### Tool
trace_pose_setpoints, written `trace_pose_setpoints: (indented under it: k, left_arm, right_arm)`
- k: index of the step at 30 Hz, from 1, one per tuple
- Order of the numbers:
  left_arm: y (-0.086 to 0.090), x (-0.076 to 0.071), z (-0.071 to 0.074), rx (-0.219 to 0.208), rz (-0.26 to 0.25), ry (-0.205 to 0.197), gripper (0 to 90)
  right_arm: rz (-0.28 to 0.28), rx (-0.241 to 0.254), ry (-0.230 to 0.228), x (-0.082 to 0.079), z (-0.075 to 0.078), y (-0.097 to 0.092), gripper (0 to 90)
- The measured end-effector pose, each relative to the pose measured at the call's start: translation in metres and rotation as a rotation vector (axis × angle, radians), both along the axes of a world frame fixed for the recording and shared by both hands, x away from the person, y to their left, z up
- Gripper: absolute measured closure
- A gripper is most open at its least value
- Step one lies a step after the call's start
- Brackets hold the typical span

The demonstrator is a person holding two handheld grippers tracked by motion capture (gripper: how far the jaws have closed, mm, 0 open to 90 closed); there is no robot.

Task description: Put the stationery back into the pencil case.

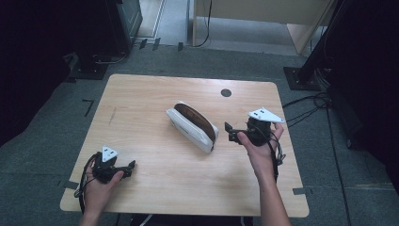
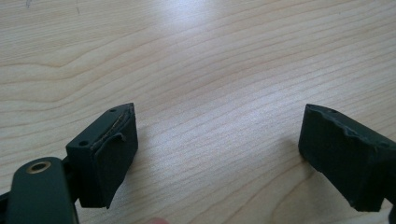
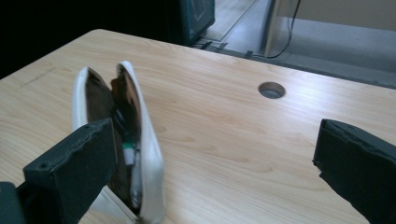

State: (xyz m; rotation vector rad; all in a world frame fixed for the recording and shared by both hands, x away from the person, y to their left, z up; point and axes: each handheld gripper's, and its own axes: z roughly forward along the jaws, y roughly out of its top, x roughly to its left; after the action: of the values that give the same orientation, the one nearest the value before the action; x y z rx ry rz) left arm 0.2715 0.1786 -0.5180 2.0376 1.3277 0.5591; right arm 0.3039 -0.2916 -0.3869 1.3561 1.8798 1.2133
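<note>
1. High view: pouch (image 1: 193, 125) lay at table (image 1: 150, 94) centre, mouth unzipped; right gripper (image 1: 231, 132) stood just right of it, left gripper (image 1: 131, 164) near-left, well apart.
2. Left gripper view: jaws gaped wide over bare wood.
3. Right gripper view: jaws wide, holding nothing; pouch (image 3: 140, 140) upright beside left pad. Release step judged; next move calls for regrasping.

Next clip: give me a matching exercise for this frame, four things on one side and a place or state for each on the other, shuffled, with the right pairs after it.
Things:
1. white pouch
2. left hand-held gripper
3. right hand-held gripper
4. round hole in the table

Places or states:
A. near the table's far edge, right of middle
B. jaws open, just right of the pouch, nothing between them
C. standing mid-table, top gaping, brown lining showing
D. jaws open over bare wood at the near left corner

Pairs: 1-C, 2-D, 3-B, 4-A
</note>
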Motion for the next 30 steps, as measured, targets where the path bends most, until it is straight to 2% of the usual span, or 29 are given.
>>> trace_pose_setpoints:
  k: [12, 17, 22, 30]
  left_arm:
    - [0.0, 0.0, 0.0, 0.002, -0.002, 0.001, 12.1]
    - [0.0, 0.0, 0.0, 0.002, -0.002, 0.002, 12.0]
    - [0.0, 0.0, 0.0, 0.002, -0.002, 0.002, 12.1]
    - [0.0, 0.0, 0.0, 0.002, -0.002, 0.002, 12.1]
  right_arm:
    - [-0.092, -0.021, 0.047, -0.021, -0.027, -0.041, 0.0]
    - [-0.116, -0.016, 0.062, -0.029, -0.038, -0.055, 0.0]
    - [-0.139, -0.034, 0.081, -0.035, -0.051, -0.067, 0.0]
    - [-0.182, -0.016, 0.116, -0.046, -0.075, -0.088, 0.0]
